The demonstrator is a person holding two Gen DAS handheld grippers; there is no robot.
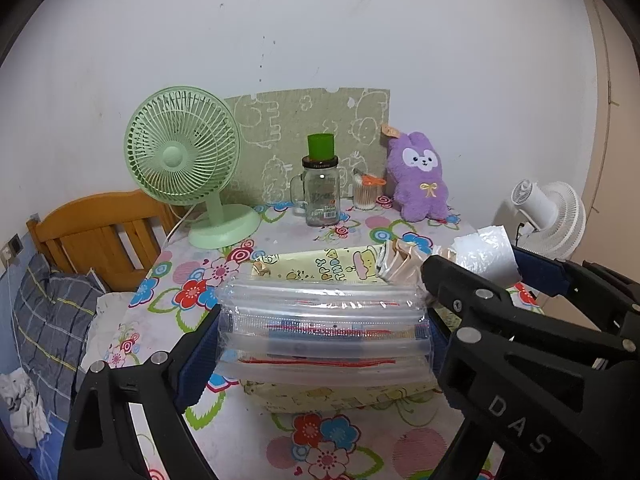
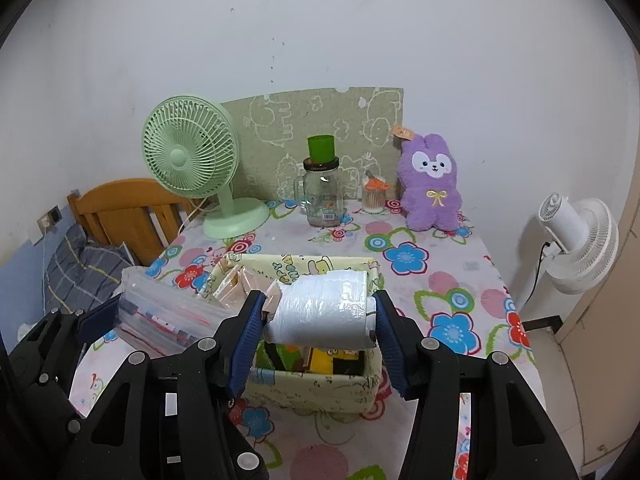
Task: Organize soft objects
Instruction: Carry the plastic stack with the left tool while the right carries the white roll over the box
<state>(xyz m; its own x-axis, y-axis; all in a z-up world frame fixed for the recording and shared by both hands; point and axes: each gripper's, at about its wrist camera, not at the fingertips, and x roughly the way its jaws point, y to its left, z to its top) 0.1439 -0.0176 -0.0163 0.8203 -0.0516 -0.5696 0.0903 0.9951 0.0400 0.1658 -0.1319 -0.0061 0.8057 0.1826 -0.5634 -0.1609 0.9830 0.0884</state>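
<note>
Over the yellow fabric bin (image 2: pixel 320 384) near the tabletop's (image 2: pixel 472 280) front edge, our left claw (image 1: pixel 324 336) is clamped on the stack of clear zip bags (image 1: pixel 324 332), so we lower that wide bundle flat first. Our right claw (image 2: pixel 318 316) is clamped on the white plastic roll (image 2: pixel 320 312) above the bin's opening; we judge it best released beside the beige packets (image 2: pixel 232 284).

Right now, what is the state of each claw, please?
Left claw: closed on the stack of clear zip bags.
Right claw: closed on the white plastic roll, over the fabric box.
</note>
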